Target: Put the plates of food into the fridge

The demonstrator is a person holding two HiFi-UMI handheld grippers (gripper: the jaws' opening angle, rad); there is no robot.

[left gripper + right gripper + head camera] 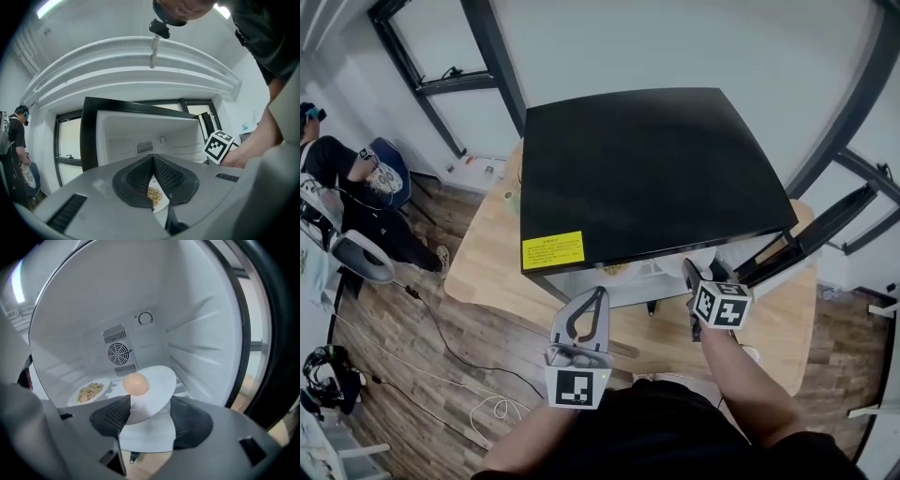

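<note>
The right gripper (149, 404) was held with its black, grid-textured pads set wide apart, angled down into the fridge (206, 338). The near rim of the near plate (157, 387) was seen between the pads; no pressure on it could be made out. This plate was white, smooth and thin. It was seen as an oval with its long axis running from near left to far right, and it lay on the fridge floor. A smooth, rounded tan item (136, 384), egg-like in shape, was carried on its left half.

The far plate (89, 392), also white, lay to the left and further in, and it was loaded with a pale yellow granular heap.

The fridge interior was moulded white plastic with ribbed side walls. A round fan grille (117, 352) and slotted vents were set in the back wall. The casing was matt black, with a yellow label (552, 250) at its near left corner, and it stood on a light wooden table (487, 272).

The left gripper (153, 159) was held level outside the fridge, its pads brought together at the tips with nothing gripped.
</note>
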